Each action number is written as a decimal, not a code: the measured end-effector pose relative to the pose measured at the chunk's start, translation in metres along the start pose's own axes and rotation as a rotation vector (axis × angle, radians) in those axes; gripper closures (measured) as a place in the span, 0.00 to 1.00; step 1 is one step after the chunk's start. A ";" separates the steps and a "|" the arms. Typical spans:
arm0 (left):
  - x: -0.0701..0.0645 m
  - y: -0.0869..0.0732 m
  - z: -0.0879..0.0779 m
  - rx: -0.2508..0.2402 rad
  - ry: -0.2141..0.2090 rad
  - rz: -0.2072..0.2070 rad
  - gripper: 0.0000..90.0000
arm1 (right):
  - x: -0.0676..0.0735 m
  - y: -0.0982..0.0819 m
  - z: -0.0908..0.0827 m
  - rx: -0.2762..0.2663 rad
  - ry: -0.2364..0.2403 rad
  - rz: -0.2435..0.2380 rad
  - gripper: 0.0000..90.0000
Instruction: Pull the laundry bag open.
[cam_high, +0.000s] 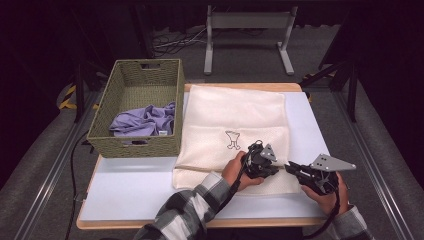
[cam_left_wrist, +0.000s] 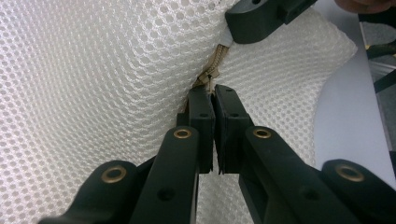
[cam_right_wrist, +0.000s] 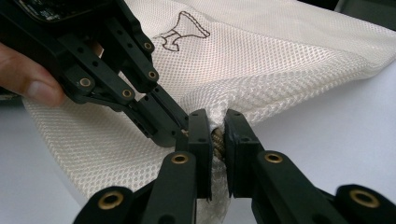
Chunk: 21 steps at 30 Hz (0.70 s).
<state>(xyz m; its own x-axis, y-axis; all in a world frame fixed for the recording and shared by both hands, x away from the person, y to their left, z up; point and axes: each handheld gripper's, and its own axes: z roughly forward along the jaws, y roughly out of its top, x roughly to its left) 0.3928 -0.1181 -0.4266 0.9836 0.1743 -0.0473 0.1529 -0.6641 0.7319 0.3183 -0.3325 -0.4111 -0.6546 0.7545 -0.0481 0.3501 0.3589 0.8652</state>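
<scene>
Two grippers work the zipper (cam_left_wrist: 211, 74) at the near edge of the white mesh laundry bag (cam_high: 235, 117), which lies flat on the table (cam_high: 135, 192) beside the wicker basket (cam_high: 142, 145). My right gripper (cam_right_wrist: 217, 135) pinches the zipper seam, jaws narrow, likely anchoring it. My left gripper (cam_left_wrist: 214, 100), jaws nearly closed, grips the zipper pull, probably for sliding.

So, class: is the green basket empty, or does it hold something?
It holds something. In the high view a crumpled lilac cloth lies at the near end of the basket; the far part of its floor is bare.
</scene>
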 end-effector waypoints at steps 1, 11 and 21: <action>0.001 -0.002 -0.001 0.007 -0.001 -0.005 0.97 | -0.001 0.000 -0.001 -0.001 -0.004 0.008 0.92; 0.005 -0.014 -0.008 0.022 0.000 -0.019 0.97 | -0.003 -0.002 -0.001 0.002 -0.014 0.023 0.92; 0.005 -0.024 -0.013 0.038 0.022 -0.009 0.97 | -0.006 -0.004 -0.001 0.007 -0.027 0.045 0.93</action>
<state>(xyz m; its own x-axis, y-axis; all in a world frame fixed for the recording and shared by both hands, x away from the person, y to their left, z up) 0.3925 -0.0918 -0.4353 0.9799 0.1958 -0.0382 0.1654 -0.6898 0.7048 0.3197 -0.3391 -0.4139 -0.6200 0.7842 -0.0227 0.3836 0.3282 0.8632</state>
